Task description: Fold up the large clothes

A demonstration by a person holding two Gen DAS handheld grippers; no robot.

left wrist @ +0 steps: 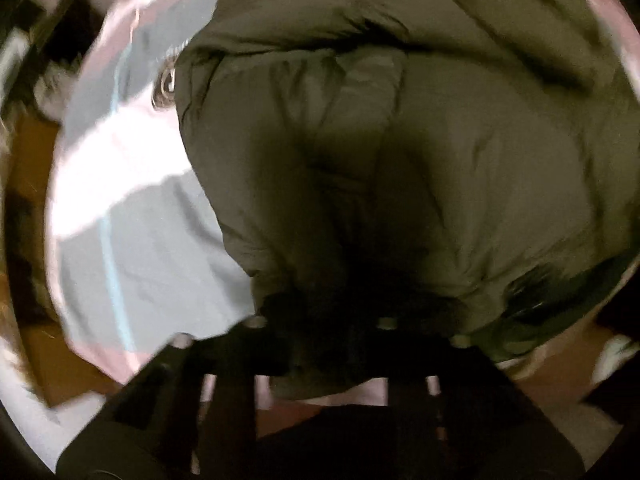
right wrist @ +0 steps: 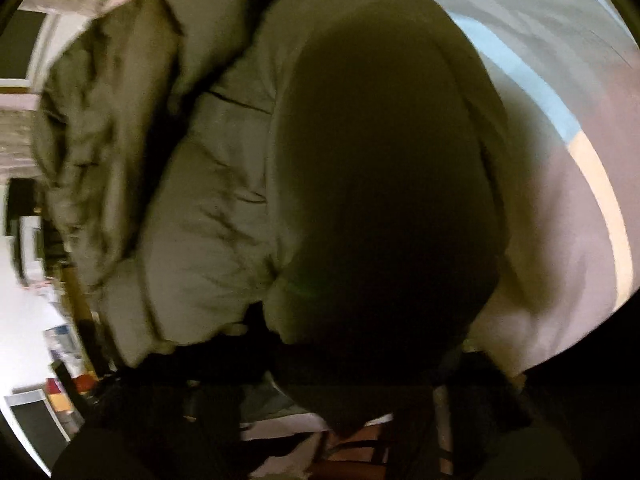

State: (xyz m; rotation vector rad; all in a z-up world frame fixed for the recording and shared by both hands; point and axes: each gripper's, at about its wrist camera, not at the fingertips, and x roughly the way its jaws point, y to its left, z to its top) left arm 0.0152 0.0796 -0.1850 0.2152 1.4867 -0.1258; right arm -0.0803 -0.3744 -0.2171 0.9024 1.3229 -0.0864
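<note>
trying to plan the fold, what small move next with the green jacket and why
Probably carry the gripped edge forward over the olive jacket and lay it down: both views show its fabric bunched right at the fingers, apparently lifted above the striped bedsheet. Blur hides the jaws.

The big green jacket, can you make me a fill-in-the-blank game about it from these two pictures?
1. The puffy jacket is olive ____ in color.
2. The jacket lies on a striped ____ with pale pink, grey and light blue bands.
3. In the right wrist view, the jacket fills the ____ of the picture.
4. Beyond the sheet's edge in the left wrist view, the brown floor shows on the ____ side of the picture.

Missing words: green; sheet; middle; left
</note>
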